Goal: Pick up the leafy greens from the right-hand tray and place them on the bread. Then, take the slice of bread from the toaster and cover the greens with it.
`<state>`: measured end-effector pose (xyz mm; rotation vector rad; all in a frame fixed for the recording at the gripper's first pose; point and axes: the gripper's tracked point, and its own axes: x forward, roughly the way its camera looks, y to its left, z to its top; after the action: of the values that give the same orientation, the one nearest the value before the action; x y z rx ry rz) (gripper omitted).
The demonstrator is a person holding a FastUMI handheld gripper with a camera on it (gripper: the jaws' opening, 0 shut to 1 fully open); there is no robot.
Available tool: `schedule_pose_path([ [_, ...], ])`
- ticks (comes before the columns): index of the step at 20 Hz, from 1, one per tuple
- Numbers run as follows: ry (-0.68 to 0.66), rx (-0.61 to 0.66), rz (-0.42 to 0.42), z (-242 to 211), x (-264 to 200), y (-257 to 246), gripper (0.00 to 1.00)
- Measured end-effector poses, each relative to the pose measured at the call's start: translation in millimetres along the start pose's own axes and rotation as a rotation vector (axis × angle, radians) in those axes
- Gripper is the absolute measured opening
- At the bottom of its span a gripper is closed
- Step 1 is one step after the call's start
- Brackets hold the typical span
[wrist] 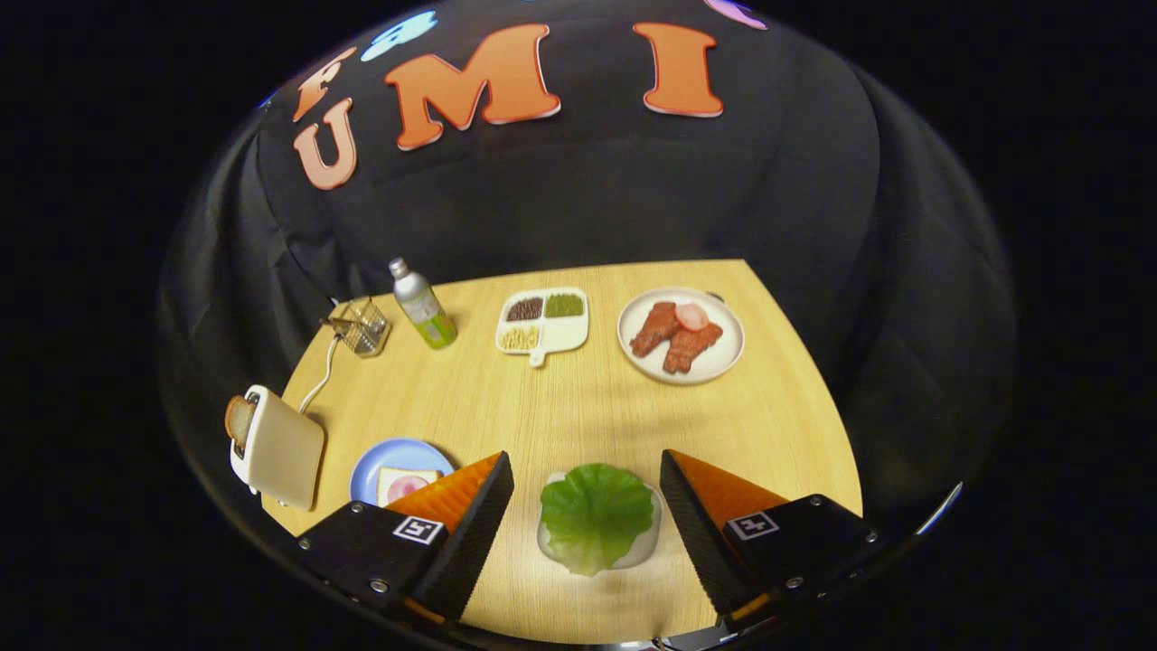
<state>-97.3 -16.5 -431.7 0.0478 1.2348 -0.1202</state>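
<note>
Green ruffled lettuce leaf [597,515] on its small white tray [653,533] lies between the wide-open hand-held gripper [587,493] fingers, at twelve o'clock; pinching shallow risks dragging the tray.

Table [578,407]: light wood-grain top.
Bottle [422,304]: far left of centre, tilted in view, silver cap, green label.
Wire basket [364,326]: just left of the bottle, a white cable running from near it.
Divided dish [543,322]: far centre, white, brown, green and pale fillings.
Round plate [723,362]: far right, white, carrying reddish meat pieces [673,336] and a pink slice [692,316].
</note>
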Motion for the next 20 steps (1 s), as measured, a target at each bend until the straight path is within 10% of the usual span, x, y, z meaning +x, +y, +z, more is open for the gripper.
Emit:
schedule_pose_path([
  [20,0.498,0.043,-0.097,-140,106,-16,0.87],
])
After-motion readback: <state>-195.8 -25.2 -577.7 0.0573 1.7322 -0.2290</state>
